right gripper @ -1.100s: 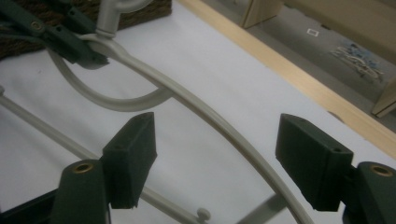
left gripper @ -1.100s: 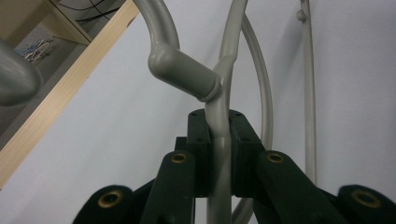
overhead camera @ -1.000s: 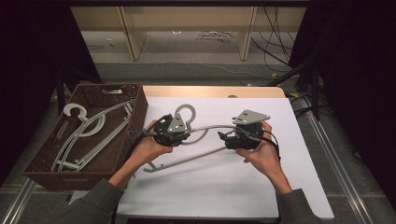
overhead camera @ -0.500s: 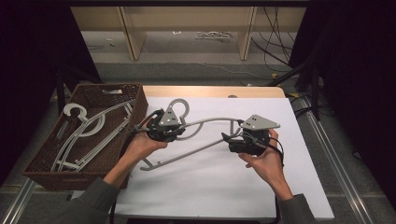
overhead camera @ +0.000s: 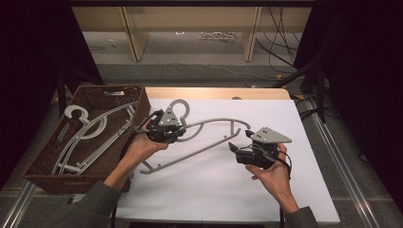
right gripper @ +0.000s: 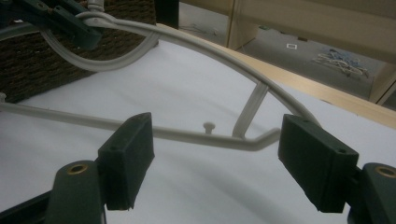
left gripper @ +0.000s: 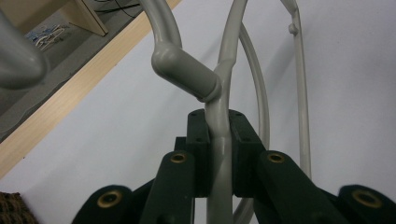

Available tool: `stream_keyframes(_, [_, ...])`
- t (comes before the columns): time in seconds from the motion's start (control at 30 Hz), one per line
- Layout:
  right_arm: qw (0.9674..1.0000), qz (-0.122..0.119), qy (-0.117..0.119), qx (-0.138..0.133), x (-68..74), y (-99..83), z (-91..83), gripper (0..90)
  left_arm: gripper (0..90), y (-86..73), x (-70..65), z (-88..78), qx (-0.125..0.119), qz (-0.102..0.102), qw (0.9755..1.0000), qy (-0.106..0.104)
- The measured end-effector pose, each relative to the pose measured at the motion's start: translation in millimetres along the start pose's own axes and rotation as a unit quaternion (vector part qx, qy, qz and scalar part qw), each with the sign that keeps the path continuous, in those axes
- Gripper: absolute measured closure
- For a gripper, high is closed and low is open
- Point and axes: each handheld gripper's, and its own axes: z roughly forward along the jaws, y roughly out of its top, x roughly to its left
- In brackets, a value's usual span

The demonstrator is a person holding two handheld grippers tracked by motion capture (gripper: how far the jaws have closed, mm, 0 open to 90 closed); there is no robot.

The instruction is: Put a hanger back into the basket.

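Observation:
A grey plastic hanger [overhead camera: 218,120] lies slanted over the white tabletop [overhead camera: 214,190], its hook toward the far left. My left gripper [overhead camera: 179,133] is shut on the hanger's neck [left gripper: 219,140] just below the hook, pads pressing both sides. My right gripper [overhead camera: 239,141] hovers open in front of the hanger's right end. In the right gripper view that end [right gripper: 252,140] sits beyond and between the wide-apart jaws, touching neither pad. The left gripper [right gripper: 60,18] shows far off at that view's top left.
A brown wicker basket [overhead camera: 33,166] at the table's left holds more grey hangers [overhead camera: 90,130]. A wooden strip [overhead camera: 214,92] borders the far table edge, with shelving and cables on the floor behind.
My right gripper has drawn back toward the near edge and sunk a little, away from the hanger's right end. The left gripper keeps its hold in about the same place.

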Motion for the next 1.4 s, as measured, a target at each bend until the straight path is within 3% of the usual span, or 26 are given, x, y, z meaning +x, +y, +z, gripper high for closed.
stream_keyframes(0.27, [0.9999, 0.012, -0.008, 0.002, -4.7, -19.9, -12.0, 27.7, 80.8, 3.0, -3.9, -6.8, -0.009, -0.012, 0.9999, -0.005])
stream_keyframes(0.53, [1.0000, 0.008, -0.001, 0.003, -0.6, -32.5, -7.6, 27.3, 80.7, 11.1, -5.3, -11.1, -0.014, -0.013, 0.9997, -0.016])
stream_keyframes(0.63, [0.9999, 0.004, 0.001, 0.013, 1.5, -34.2, -8.8, 27.3, 80.6, 16.4, -4.1, -17.2, -0.022, -0.015, 0.9995, -0.014])
stream_keyframes(0.77, [0.9999, 0.005, 0.003, 0.014, 2.9, -36.3, -9.2, 27.3, 80.6, 27.3, -0.5, -29.6, -0.029, -0.003, 0.9996, -0.001])
stream_keyframes(1.07, [0.9998, 0.002, 0.005, 0.020, 3.5, -40.0, -9.5, 27.3, 80.6, 43.1, 18.8, -57.8, -0.034, 0.003, 0.9991, 0.026])
stream_keyframes(1.17, [0.9997, 0.003, 0.005, 0.023, 4.0, -40.9, -9.3, 27.3, 80.6, 42.4, 28.9, -66.2, -0.041, -0.006, 0.9985, 0.037])
stream_keyframes(1.4, [0.9996, 0.004, 0.006, 0.028, 4.4, -42.4, -8.1, 27.3, 80.7, 33.5, 52.3, -87.9, -0.030, -0.015, 0.9970, 0.069])
